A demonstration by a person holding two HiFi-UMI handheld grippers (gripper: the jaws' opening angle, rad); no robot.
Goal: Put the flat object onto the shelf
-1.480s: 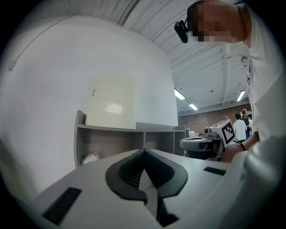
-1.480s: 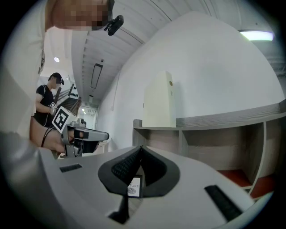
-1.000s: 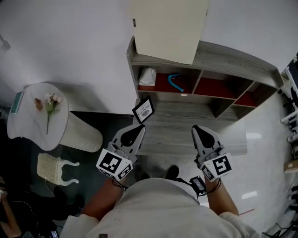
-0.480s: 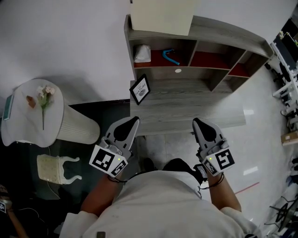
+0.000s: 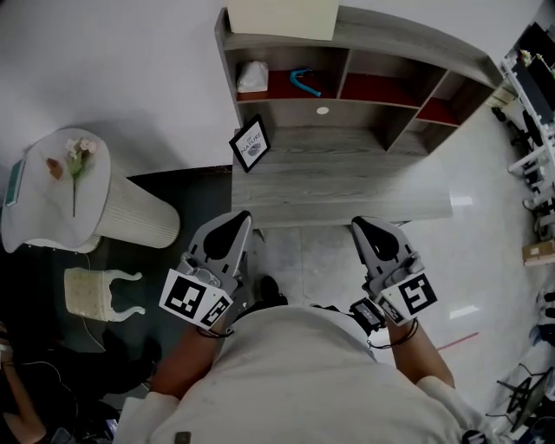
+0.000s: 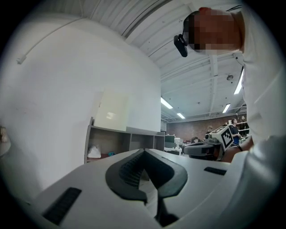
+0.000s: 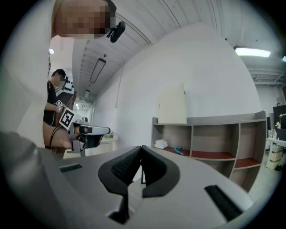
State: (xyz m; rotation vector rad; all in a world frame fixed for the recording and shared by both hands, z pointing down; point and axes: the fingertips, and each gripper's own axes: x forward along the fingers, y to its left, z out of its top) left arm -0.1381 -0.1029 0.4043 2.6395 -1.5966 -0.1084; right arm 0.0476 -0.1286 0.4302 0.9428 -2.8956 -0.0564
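A small black-framed picture, the flat object, stands propped at the left end of the grey wooden desk. Behind it rises the shelf unit with red-floored compartments. A cream board leans on the shelf's top. My left gripper and right gripper are both shut and empty, level, just short of the desk's front edge. In the left gripper view the jaws meet, with the shelf beyond. The right gripper also faces the shelf.
A crumpled white cloth and a blue curved object lie in the shelf's left compartment. A round white side table with a flower stands at left, a white basket below it. Equipment racks line the right edge.
Both grippers have drawn back from above the desk to its front edge. The shelf and framed picture now sit farther away, higher in the head view.
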